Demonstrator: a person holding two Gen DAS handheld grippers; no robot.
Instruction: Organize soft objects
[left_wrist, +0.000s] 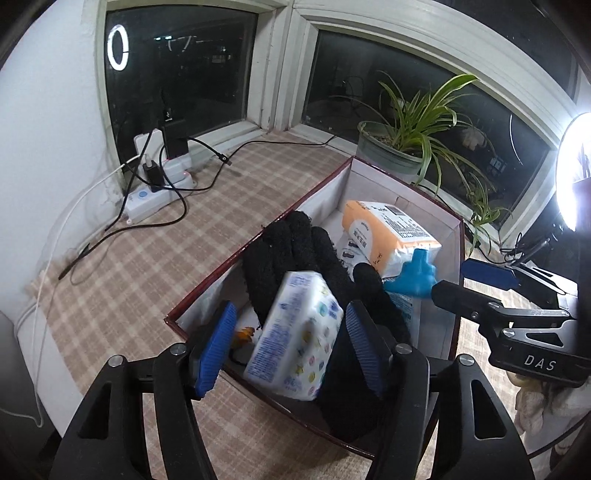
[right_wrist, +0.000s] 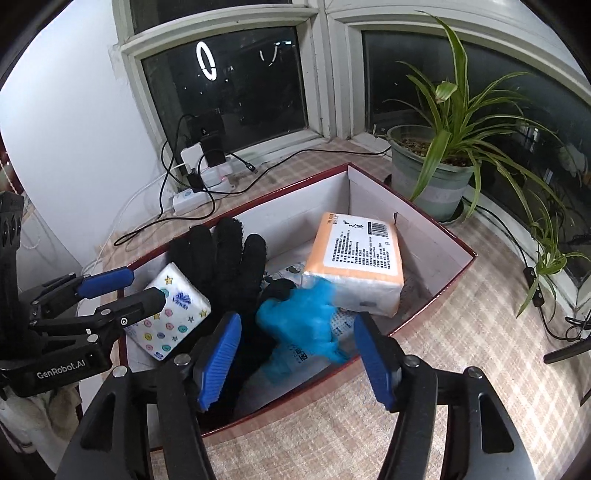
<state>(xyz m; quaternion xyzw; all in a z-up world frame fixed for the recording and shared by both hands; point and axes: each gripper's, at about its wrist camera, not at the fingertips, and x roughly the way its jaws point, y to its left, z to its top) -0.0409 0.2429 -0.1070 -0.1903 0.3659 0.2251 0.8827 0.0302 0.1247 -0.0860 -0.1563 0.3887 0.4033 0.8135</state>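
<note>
Left wrist view is showing my left hand-held gripper (left_wrist: 291, 343) spread around the patterned tissue pack (left_wrist: 295, 338), low in the frame, its pads not pressing it. The pack is lying on the black glove (left_wrist: 291, 254) inside the red box (left_wrist: 221, 273). My right hand-held gripper (right_wrist: 299, 354) is gaping over the blue glove (right_wrist: 306, 321), beside the orange tissue pack (right_wrist: 354, 258).

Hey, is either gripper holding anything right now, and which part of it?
Nothing is clearly gripped. The left gripper is open around the star-print tissue pack, its pads apart from the pack's sides. The right gripper is open above the blue glove.
</note>
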